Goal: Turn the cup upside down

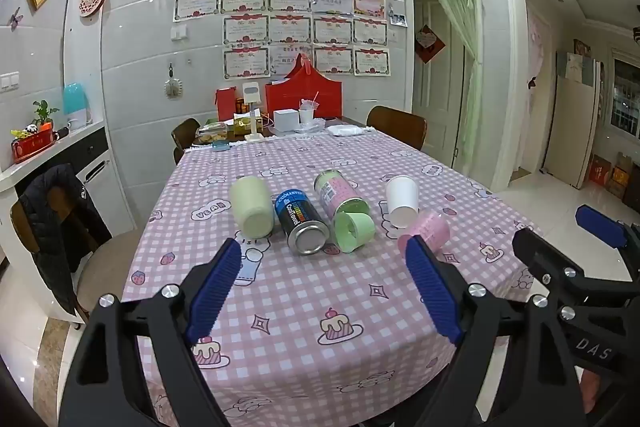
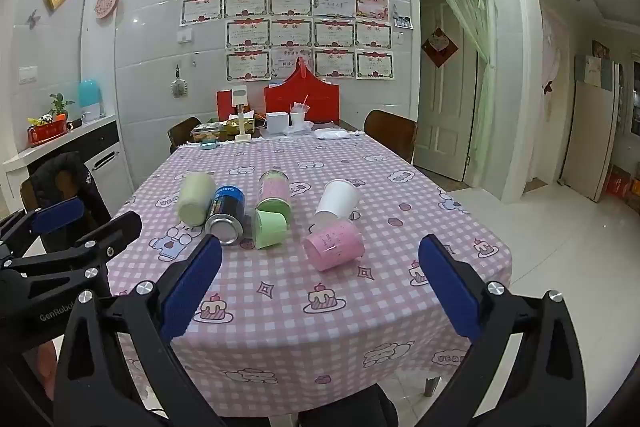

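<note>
Several cups and cans lie on their sides on the pink checked tablecloth (image 1: pixel 304 291): a cream cup (image 1: pixel 251 206), a blue can (image 1: pixel 301 223), a green-pink canister (image 1: pixel 335 191), a green cup (image 1: pixel 354 229), a white cup (image 1: pixel 402 201) and a pink cup (image 1: pixel 428 229). The right wrist view shows them too: cream cup (image 2: pixel 196 199), blue can (image 2: pixel 226 213), green cup (image 2: pixel 270 229), white cup (image 2: pixel 338 201), pink cup (image 2: pixel 334 245). My left gripper (image 1: pixel 324 259) is open and empty, short of the row. My right gripper (image 2: pixel 320 259) is open and empty, near the pink cup.
Boxes, a red bag (image 1: pixel 304 93) and clutter stand at the table's far end. Wooden chairs (image 1: pixel 398 125) stand at the far corners; a chair with a dark jacket (image 1: pixel 56 227) is at the left. A doorway with a green curtain (image 1: pixel 460 67) is on the right.
</note>
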Available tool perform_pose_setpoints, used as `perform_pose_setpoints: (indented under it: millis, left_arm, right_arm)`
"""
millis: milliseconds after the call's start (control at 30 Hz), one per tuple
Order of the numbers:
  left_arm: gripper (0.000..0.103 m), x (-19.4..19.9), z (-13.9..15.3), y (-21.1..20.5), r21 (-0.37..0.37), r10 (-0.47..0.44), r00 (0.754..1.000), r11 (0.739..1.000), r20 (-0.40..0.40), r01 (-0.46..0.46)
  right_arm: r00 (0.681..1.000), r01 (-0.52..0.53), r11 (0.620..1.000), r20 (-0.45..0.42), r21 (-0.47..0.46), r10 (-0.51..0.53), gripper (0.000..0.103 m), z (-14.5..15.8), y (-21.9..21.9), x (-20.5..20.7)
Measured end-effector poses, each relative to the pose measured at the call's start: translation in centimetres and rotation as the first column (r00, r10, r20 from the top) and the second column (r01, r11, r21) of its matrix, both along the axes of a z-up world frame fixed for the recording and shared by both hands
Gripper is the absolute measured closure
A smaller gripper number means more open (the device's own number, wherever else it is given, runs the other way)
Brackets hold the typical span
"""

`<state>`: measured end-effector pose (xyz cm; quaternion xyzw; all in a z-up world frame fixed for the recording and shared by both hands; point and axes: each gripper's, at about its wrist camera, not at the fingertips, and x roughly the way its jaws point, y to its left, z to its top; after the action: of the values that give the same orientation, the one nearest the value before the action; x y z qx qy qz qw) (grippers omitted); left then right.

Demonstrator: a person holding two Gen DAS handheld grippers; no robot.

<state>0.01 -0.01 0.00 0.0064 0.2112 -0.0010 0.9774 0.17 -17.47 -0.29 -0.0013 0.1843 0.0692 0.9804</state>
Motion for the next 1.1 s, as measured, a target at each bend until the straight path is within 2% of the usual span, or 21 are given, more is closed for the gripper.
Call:
perform_pose_setpoints:
  millis: [467, 533, 1100]
  left_arm:
    - [0.02, -0.2, 0.3, 0.2, 0.001, 0.002, 1.0, 1.0, 0.008, -0.002]
    - [0.02, -0.5, 0.6, 0.4, -0.001, 0.003, 1.0, 1.0, 0.01, -0.003]
    - [0.02, -0.8, 1.3, 1.0, 0.003, 0.005, 1.0, 1.0, 0.014, -0.005]
  right_arm:
    - [1.0, -0.006, 1.0, -0.009, 0.011, 0.006, 0.008, 0.9, 0.4, -0.7]
    - [1.0, -0.016, 1.0, -0.012, 0.02, 0.016, 0.008, 0.0, -0.3, 0.5]
    - [0.999, -0.029, 0.999, -0.015, 0.027, 0.03, 0.008, -0.5, 0.0, 0.8]
